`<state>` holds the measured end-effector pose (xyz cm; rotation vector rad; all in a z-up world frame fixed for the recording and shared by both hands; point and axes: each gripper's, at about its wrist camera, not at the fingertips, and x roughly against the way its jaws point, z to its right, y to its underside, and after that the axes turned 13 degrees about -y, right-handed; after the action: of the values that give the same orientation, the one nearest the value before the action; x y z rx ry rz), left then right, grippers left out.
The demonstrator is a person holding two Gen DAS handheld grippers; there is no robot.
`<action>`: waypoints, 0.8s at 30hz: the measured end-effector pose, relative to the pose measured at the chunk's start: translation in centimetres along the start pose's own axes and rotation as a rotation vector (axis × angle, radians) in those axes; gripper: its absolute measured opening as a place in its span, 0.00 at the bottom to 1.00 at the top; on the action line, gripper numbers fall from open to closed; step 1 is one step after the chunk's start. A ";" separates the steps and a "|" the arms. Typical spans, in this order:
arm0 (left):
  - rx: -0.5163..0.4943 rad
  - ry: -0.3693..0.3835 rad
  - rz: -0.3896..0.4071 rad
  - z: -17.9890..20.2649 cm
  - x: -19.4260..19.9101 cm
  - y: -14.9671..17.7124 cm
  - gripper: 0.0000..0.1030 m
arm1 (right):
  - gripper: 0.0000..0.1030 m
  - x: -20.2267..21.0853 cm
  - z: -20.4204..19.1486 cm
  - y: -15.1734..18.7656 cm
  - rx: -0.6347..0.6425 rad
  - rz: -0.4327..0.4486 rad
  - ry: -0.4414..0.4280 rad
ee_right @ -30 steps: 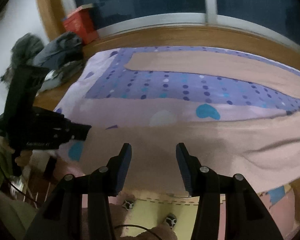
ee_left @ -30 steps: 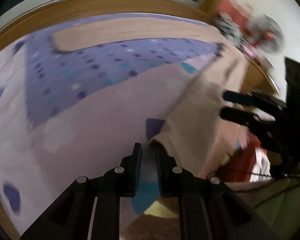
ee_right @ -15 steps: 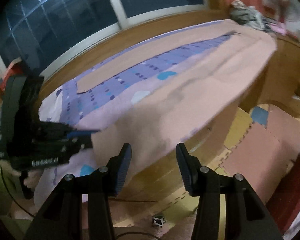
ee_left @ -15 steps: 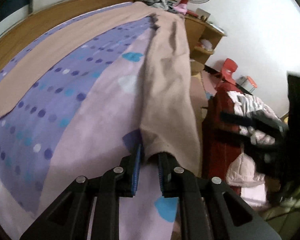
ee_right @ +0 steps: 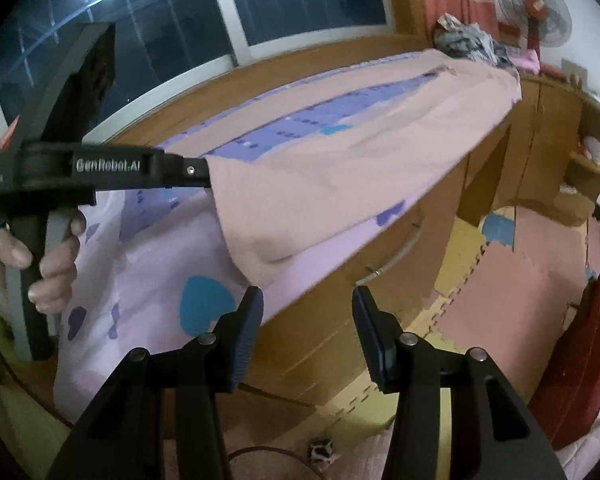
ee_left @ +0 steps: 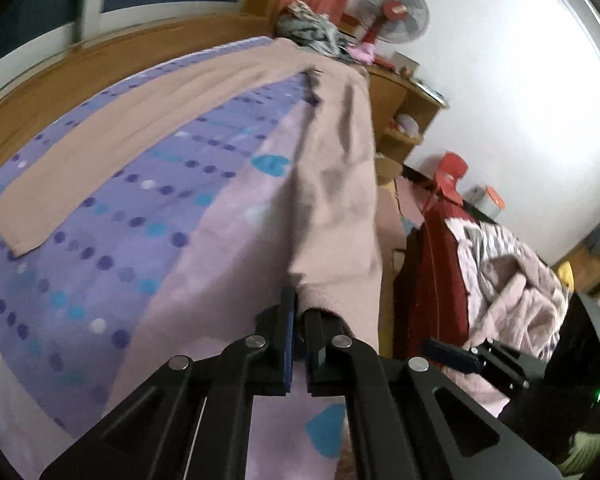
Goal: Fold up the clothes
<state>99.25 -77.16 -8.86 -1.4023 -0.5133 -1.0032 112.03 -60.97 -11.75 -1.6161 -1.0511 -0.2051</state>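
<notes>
Long beige-pink trousers [ee_left: 332,200] lie spread on a bed with a purple dotted sheet [ee_left: 120,248]; one leg [ee_left: 112,148] rests flat toward the window side. My left gripper [ee_left: 298,300] is shut on the end of the near leg, lifting it slightly off the sheet. In the right wrist view the left gripper [ee_right: 202,170] pinches the cloth [ee_right: 340,168], with a hand [ee_right: 48,264] on its handle. My right gripper [ee_right: 306,300] stands open over the bed's edge with nothing between its fingers, just below the hanging fold. It also shows at lower right as the right gripper [ee_left: 452,354].
A standing fan [ee_left: 392,12] and a heap of grey clothes [ee_left: 312,32] sit beyond the bed's far end. A wooden shelf unit [ee_left: 404,120] stands beside it. A red chair piled with laundry [ee_left: 500,264] is at right. Foam floor mats [ee_right: 500,280] cover the floor.
The left gripper closed on the trouser leg's end and raised it a little. The right gripper swung along the bed's edge, so its view now faces the floor and the fan end.
</notes>
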 end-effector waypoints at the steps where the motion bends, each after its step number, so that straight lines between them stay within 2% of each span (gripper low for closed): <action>1: 0.016 0.002 -0.010 -0.5 -0.3 0.1 0.04 | 0.45 -0.3 -0.3 -0.1 0.008 0.007 0.004; 6: 0.076 0.024 -0.039 -2.2 -1.8 0.8 0.04 | 0.45 -2.2 -1.9 -0.9 0.061 0.015 0.043; 10: 0.066 0.026 -0.035 -2.1 -2.1 1.3 0.04 | 0.45 -3.5 -2.8 -1.6 0.105 0.011 0.109; 11: 0.064 0.028 -0.036 -2.1 -2.2 1.4 0.04 | 0.43 -3.9 -2.6 -1.8 0.096 0.004 0.122; 12: 0.059 0.027 -0.037 -2.0 -2.3 1.5 0.04 | 0.31 -4.2 -2.5 -2.0 0.087 -0.002 0.135; 14: 0.047 0.026 -0.040 -1.7 -2.5 1.6 0.04 | 0.17 -4.7 -1.8 -2.3 0.040 -0.017 0.135; 20: -0.005 0.014 -0.020 -0.5 -3.0 1.5 0.04 | 0.05 -3.9 -1.8 -2.4 0.041 -0.003 0.176; 22: 0.003 0.035 0.001 -0.3 -1.6 1.2 0.03 | 0.04 -3.2 -2.1 -2.8 0.048 0.007 0.174; 24: -0.011 0.049 0.054 0.0 1.1 0.8 0.03 | 0.04 -1.5 -2.6 -3.6 0.046 0.034 0.155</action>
<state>100.48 -77.59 -8.41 -1.3914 -0.4323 -0.9954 109.60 -64.08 -9.26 -1.5499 -0.9031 -0.2766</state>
